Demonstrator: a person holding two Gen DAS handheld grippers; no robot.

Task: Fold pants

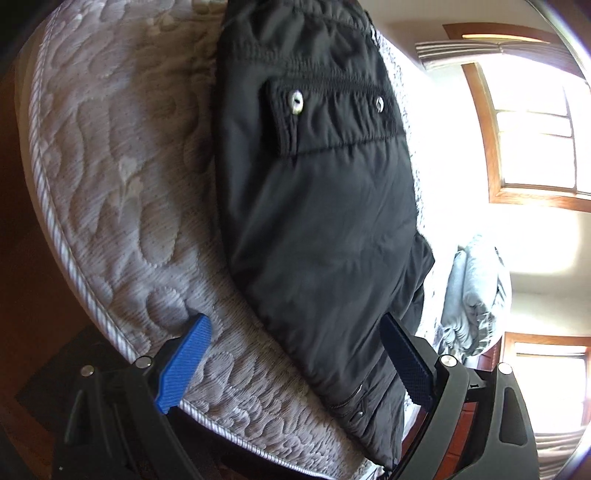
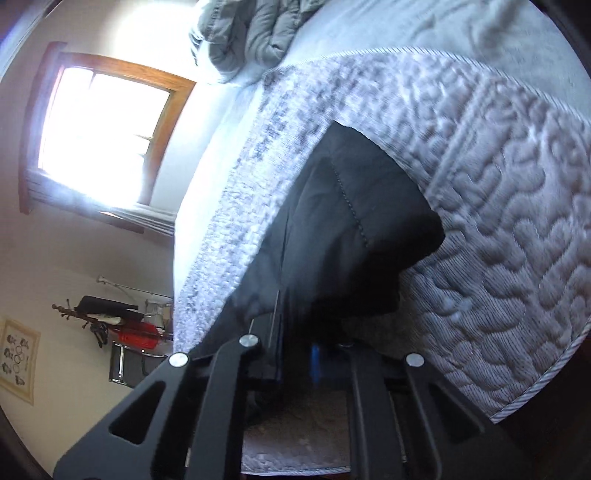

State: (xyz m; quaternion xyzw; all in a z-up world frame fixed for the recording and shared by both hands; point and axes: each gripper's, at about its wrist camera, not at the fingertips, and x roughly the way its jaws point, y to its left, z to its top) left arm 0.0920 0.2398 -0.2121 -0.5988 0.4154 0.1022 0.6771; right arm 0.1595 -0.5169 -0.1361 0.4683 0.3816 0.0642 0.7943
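One pair of black pants (image 1: 317, 206) here, lying flat on the quilted grey mattress (image 1: 122, 192), stretched from the far end toward the near edge, closer to the window side than to the piped edge on the left. On the flap pocket, count two pale buttons (image 1: 296, 102), and there's one small dark snap near the lower hem, down by the mattress's near edge.

Left gripper (image 1: 295, 363) — jaws spread wide, released, nothing pinched. One blue pad (image 1: 183, 363) sits over bare quilting just beside the piped edge, the other pad is darker, in shadow, right at the far side of the pant fabric. So the cloth lies between the open fingers, not gripped.

Over to the right gripper (image 2: 310, 354) — fingers drawn tightly together, clenched, with black pant fabric (image 2: 354, 229) bunched right at the tips. It looks pinched on the cloth, though the blur and shadow there make the contact hard to see. That end of the pants sits near the mattress corner.

One crumpled grey blanket (image 2: 251, 33) is heaped at the far edge of the mattress. No containers in sight. Two wood-framed windows (image 1: 532, 129) in the left view, blazing bright.
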